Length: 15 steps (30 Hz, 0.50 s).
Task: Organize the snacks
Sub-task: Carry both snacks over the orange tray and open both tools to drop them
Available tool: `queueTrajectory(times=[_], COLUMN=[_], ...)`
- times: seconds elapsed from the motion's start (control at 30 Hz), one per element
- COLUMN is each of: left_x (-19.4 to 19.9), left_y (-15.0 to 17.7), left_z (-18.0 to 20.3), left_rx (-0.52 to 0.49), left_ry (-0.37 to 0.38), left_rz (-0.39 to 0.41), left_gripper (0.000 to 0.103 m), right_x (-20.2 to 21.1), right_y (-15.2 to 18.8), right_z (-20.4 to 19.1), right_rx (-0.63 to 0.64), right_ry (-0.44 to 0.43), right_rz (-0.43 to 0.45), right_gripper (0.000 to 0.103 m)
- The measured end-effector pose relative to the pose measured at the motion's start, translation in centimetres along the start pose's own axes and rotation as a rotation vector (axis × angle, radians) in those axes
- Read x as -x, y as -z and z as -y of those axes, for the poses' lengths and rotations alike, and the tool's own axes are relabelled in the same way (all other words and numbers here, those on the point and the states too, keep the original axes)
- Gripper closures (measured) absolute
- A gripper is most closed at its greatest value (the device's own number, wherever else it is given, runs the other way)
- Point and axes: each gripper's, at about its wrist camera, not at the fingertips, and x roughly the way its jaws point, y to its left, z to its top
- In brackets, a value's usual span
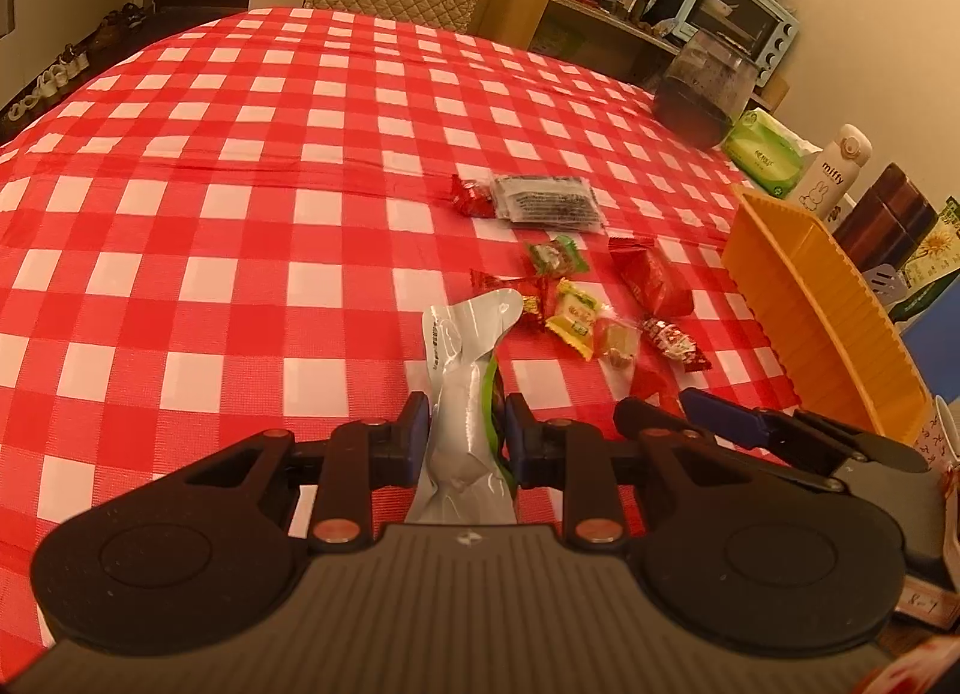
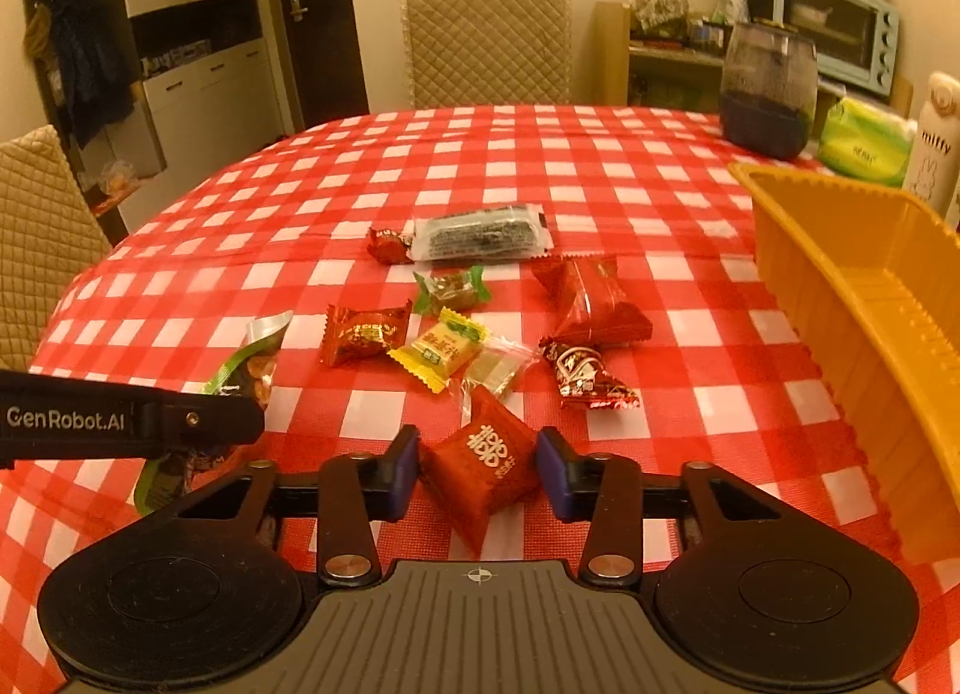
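Note:
My left gripper (image 1: 468, 424) is shut on a silver and green snack pouch (image 1: 465, 352), held above the table; the pouch also shows in the right wrist view (image 2: 252, 358). My right gripper (image 2: 477, 466) stands around a red square candy pack (image 2: 483, 463) with white characters, pads close to its sides; whether they touch it is unclear. Several wrapped candies lie ahead: a yellow one (image 2: 441, 349), a green one (image 2: 453, 289), a red one (image 2: 363, 334), a large red pack (image 2: 591, 301) and a dark seaweed packet (image 2: 480, 238). An orange tray (image 2: 870, 298) stands at the right.
A dark glass jar (image 2: 768, 94), a green tissue pack (image 2: 864, 142) and a white Miffy bottle (image 2: 936, 148) stand behind the tray. Quilted chairs (image 2: 486, 46) stand at the far and left table edges. The red checked cloth (image 2: 240, 226) covers the table.

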Motion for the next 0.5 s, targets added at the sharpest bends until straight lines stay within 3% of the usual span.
queueTrajectory(times=[0.1,0.37,0.5], left_x=[0.4,0.8,0.8], left_y=[-0.2,-0.3,-0.3], left_z=[0.6,1.8,2.0], left_rx=[-0.007,-0.015,-0.01], left_ry=[0.008,0.015,0.015], left_rz=[0.01,0.016,0.014], left_gripper=[0.079,0.079,0.079], right_x=[0.5,-0.4,-0.6], right_y=[-0.3,0.8,0.9], right_z=[-0.1,-0.7,-0.2], right_rx=[0.015,0.129,0.099], right_ry=[0.016,0.074,0.069], right_rz=[0.011,-0.037,-0.04], right_gripper=[0.071,0.068,0.068])
